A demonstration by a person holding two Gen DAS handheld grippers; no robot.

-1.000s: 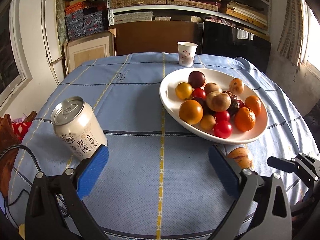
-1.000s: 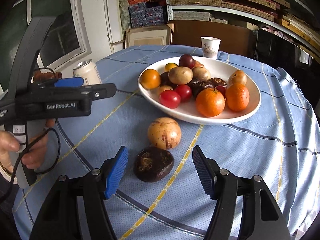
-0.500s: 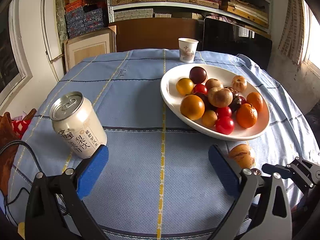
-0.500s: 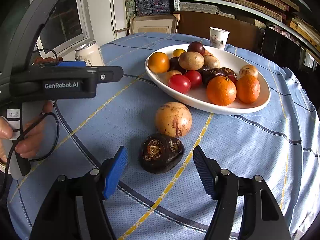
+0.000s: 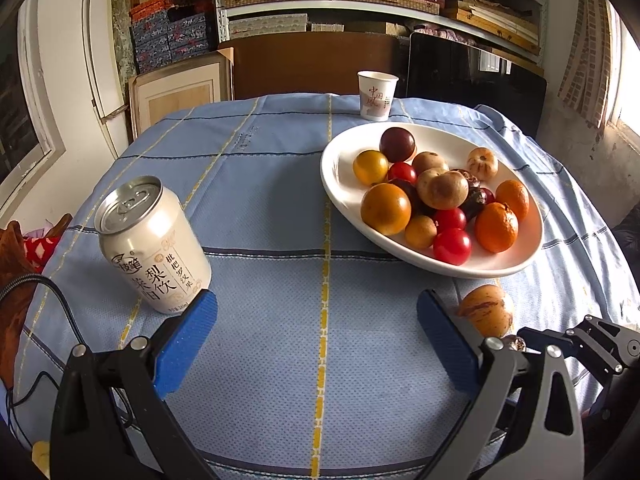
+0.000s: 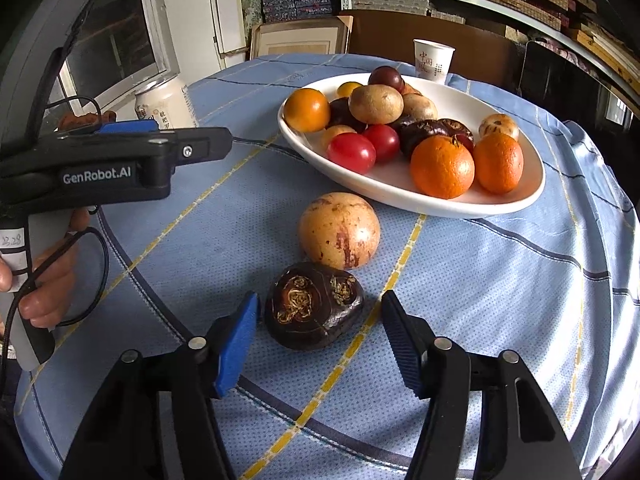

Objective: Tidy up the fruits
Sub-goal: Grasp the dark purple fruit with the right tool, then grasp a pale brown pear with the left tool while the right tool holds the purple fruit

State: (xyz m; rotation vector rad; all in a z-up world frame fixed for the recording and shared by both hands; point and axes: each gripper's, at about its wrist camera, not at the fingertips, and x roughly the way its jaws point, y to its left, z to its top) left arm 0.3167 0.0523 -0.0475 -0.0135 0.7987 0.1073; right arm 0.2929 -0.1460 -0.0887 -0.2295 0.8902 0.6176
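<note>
Now the right gripper (image 6: pixel 318 334) has been closing around the dark fruit (image 6: pixel 314 305), lower centre, bigger than before; pads not yet touching. Left gripper (image 5: pixel 316 330) stays wide, empty.

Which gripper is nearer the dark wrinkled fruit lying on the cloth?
Right. The right gripper straddles the dark fruit, its jaws just closing around it without clamping yet. The left gripper hangs over bare cloth beside the can, jaws open and empty.
</note>
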